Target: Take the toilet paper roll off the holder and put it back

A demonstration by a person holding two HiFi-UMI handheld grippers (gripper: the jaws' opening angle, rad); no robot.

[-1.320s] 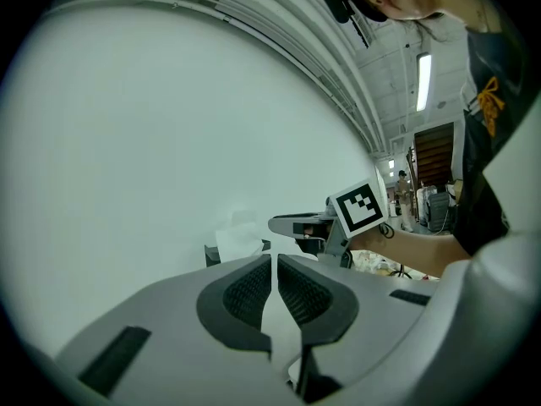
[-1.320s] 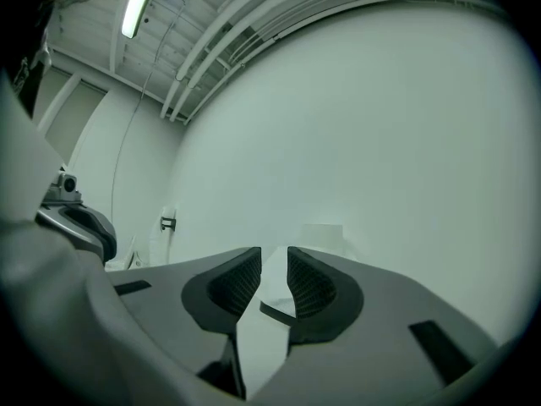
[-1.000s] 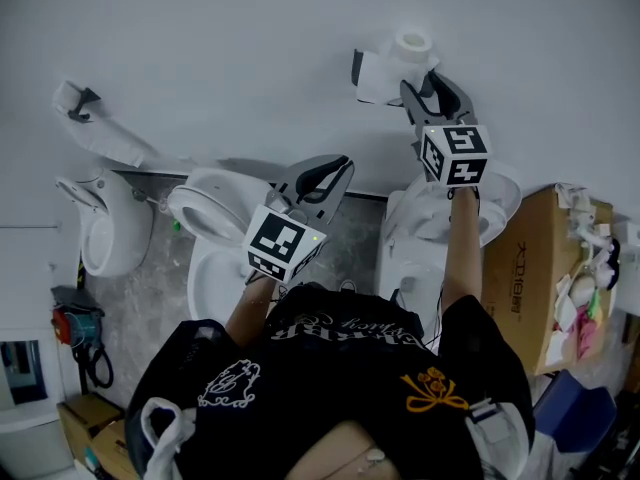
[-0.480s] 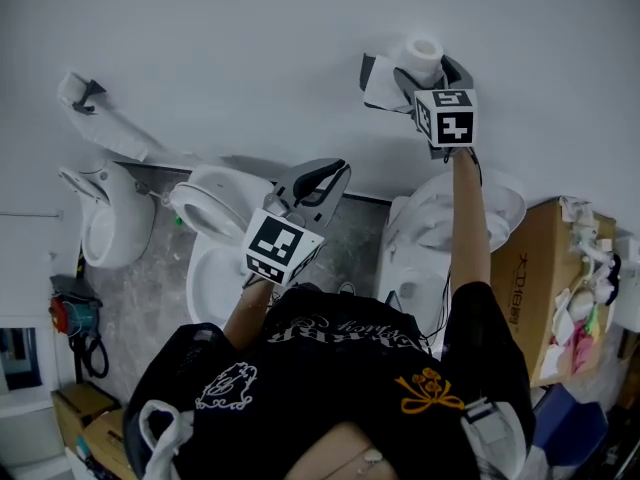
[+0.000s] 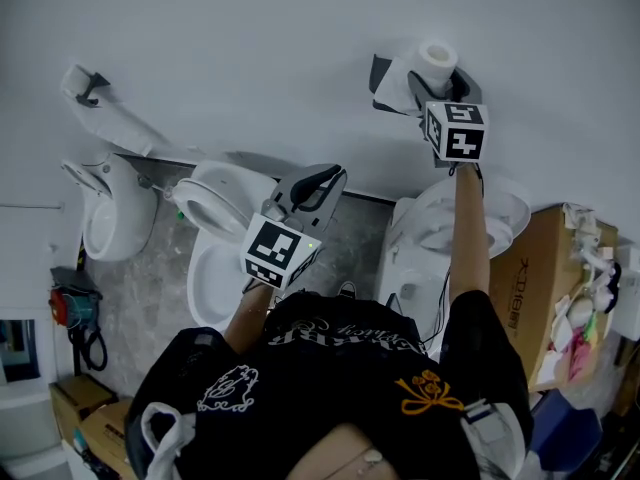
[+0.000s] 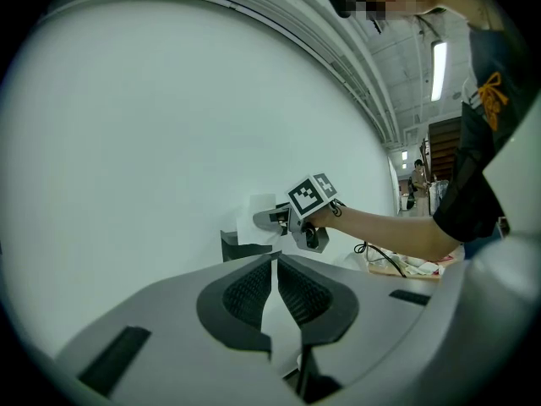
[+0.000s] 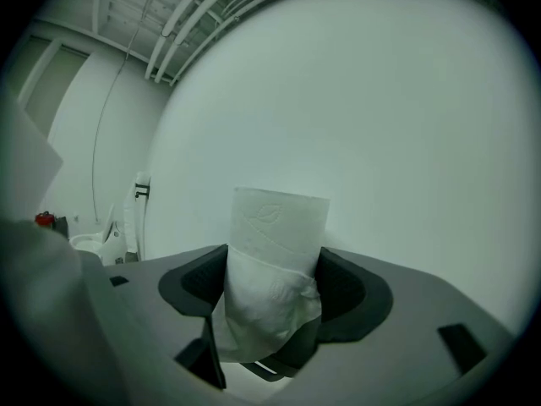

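The white toilet paper roll (image 5: 437, 56) (image 7: 275, 252) sits at the dark wall holder (image 5: 380, 73), a loose sheet hanging at its left. My right gripper (image 5: 440, 76) (image 7: 272, 269) is raised to the wall with the roll upright between its jaws. The jaws are closing and both pads lie against the roll's sides. My left gripper (image 5: 322, 180) (image 6: 276, 265) hangs lower, in front of my chest, shut with nothing in it. In the left gripper view, the right gripper (image 6: 283, 220) shows at the roll (image 6: 262, 210) and the holder (image 6: 232, 245).
A white toilet (image 5: 215, 208) stands below the left gripper and another toilet (image 5: 500, 213) under the right arm. A third fixture (image 5: 105, 223) and a wall fitting (image 5: 85, 83) are at the left. A cardboard box (image 5: 540, 268) with clutter stands at the right.
The right gripper has risen from just under the roll up to it, and its jaws now enclose the roll. The left gripper has barely moved.
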